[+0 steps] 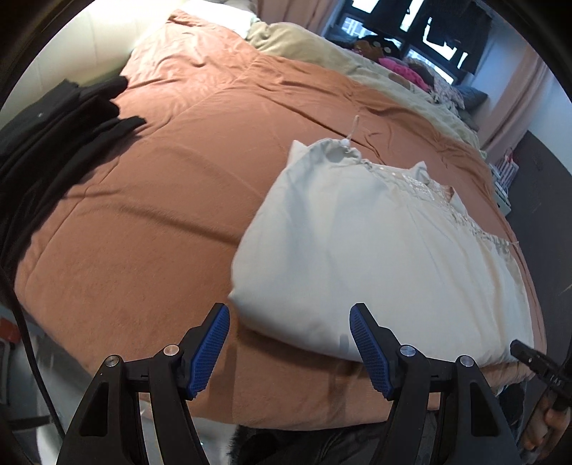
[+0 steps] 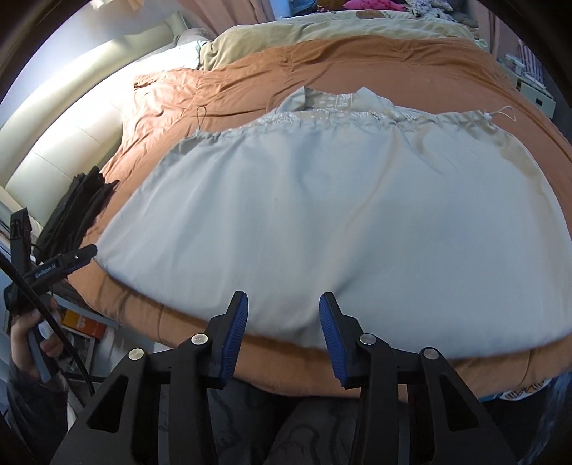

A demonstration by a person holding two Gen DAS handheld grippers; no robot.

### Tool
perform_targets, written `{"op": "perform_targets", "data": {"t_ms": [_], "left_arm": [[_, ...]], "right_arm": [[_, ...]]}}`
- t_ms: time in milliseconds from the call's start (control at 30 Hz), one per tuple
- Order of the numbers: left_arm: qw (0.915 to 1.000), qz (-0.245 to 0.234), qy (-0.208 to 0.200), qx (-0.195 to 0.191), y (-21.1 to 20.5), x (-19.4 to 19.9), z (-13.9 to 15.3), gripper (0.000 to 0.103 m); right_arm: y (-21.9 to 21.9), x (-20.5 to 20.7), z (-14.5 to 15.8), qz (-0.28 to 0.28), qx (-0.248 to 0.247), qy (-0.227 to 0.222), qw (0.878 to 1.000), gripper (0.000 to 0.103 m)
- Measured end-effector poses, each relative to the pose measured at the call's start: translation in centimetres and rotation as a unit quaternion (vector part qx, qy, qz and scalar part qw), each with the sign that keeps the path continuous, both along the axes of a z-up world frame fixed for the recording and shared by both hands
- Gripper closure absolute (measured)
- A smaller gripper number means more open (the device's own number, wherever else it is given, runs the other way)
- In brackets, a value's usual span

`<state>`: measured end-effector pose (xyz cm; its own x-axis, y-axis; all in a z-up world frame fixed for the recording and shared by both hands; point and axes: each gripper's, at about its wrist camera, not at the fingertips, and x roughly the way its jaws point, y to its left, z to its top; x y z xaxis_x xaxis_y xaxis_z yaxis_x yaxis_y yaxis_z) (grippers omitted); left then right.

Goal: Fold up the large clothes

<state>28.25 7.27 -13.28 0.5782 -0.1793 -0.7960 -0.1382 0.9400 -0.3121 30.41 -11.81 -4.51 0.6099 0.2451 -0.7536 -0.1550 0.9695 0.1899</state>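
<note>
A large pale grey-white garment (image 1: 375,232) (image 2: 321,214) lies flattened on the orange-brown duvet (image 1: 161,179) (image 2: 393,64), its lace-trimmed neckline at the far side and its folded edge near the bed's front. My left gripper (image 1: 289,311) hovers open over the garment's near left corner, nothing between its blue pads. My right gripper (image 2: 284,300) is over the middle of the near edge, jaws narrower but apart, pads not pressing the cloth. Each gripper shows at the rim of the other's view, held in a hand.
A stack of black folded clothes (image 1: 53,118) (image 2: 78,204) sits at the bed's left side by the white padded headboard (image 2: 53,136). A beige blanket (image 1: 321,46) (image 2: 321,25) lies bunched along the far side. Colourful clothes (image 1: 404,68) are piled by the window.
</note>
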Motion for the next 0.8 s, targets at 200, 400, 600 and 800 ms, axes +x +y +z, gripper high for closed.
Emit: {"op": "perform_targets", "data": {"t_ms": [200, 400, 600, 800], "left_arm": [[0.9994, 0.022, 0.011, -0.025, 1.2, 0.1, -1.5, 0.032], [0.9979, 0.045, 0.027, -0.039, 2.4, 0.6, -3.3, 0.036], [0.9962, 0.044, 0.027, -0.07, 2.9, 1.4, -3.9, 0.053], [0.9925, 0.048, 0.034, -0.107, 3.4, 2.4, -4.3, 0.067]], "right_arm": [[1.7, 0.6, -1.9, 0.005, -0.02, 0.017, 1.0, 0.075], [1.8, 3.1, -2.7, -0.013, -0.025, 0.027, 0.999, 0.078], [2.4, 7.2, -3.7, -0.009, -0.049, 0.044, 0.998, 0.078], [2.5, 12.3, -3.6, -0.021, -0.062, 0.054, 0.996, 0.079]]}}
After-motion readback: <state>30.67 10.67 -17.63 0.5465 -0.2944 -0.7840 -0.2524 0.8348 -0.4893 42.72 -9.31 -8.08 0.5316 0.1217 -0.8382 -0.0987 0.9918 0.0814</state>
